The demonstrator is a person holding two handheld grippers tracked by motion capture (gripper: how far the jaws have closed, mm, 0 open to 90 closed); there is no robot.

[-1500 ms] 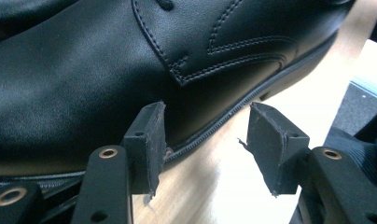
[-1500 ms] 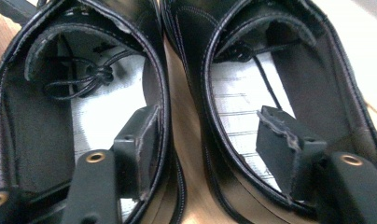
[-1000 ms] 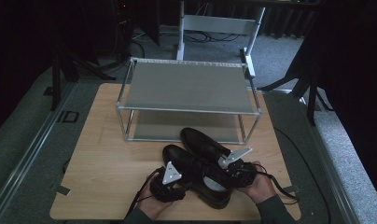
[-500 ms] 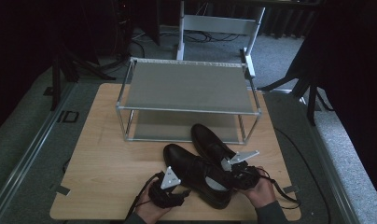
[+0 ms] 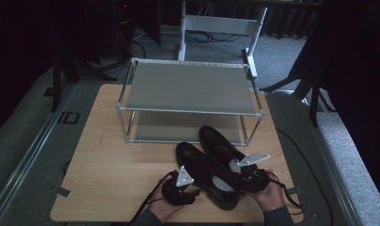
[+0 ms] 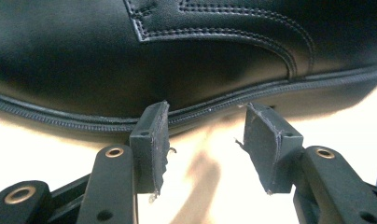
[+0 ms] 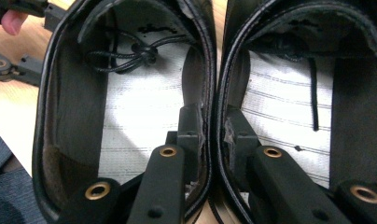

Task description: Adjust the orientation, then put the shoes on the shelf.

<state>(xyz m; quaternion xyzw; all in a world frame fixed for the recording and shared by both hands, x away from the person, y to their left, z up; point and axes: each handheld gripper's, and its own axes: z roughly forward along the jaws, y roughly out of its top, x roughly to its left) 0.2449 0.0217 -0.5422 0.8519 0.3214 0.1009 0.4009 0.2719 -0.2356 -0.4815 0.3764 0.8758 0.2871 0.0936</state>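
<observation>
**Shoes pinched together at the table's near edge**

Table point(image 5: 108, 160) of pale wood carries a two-tier metal shoe rack point(image 5: 190, 89) with grey shelves at its far side. In front of the rack lie two black leather lace-up shoes point(image 5: 211, 165) side by side, touching. The right gripper point(image 7: 213, 126) has one jaw inside each shoe, clamping their adjoining inner walls. The left gripper point(image 6: 203, 135) rests beside the nearer shoe's sole, jaws drawn in, nothing between them.
</observation>
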